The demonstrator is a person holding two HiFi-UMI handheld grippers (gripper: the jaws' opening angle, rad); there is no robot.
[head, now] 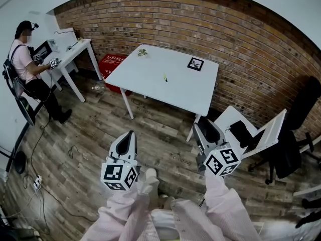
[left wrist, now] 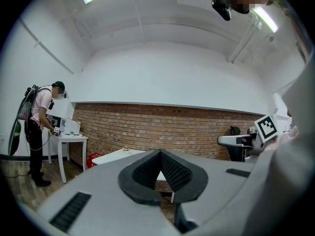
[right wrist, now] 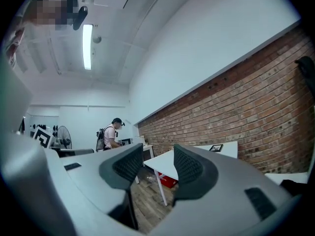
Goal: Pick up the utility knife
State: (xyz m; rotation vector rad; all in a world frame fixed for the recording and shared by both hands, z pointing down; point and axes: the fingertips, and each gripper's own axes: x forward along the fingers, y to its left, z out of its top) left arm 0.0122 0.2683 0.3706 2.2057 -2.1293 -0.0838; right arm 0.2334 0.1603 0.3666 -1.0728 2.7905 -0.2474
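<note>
The utility knife (head: pixel 165 77) is a small yellowish stick lying near the middle of the white table (head: pixel 145 79), which stands against the brick wall. Both grippers hang well short of the table, above the wooden floor. My left gripper (head: pixel 131 134) points toward the table's near left leg, and its pads meet at the tip (left wrist: pixel 159 156) with nothing between them. My right gripper (head: pixel 204 126) sits lower right of the table; a clear gap shows between its pads (right wrist: pixel 158 163) and it holds nothing. The knife does not show in either gripper view.
A black-and-white marker card (head: pixel 195 64) and a small green item (head: pixel 142 52) lie on the table. A red crate (head: pixel 113 64) sits under it. A person (head: pixel 27 59) stands at a small desk on the left. A white chair (head: pixel 256 129) and a black office chair (head: pixel 296 134) stand on the right.
</note>
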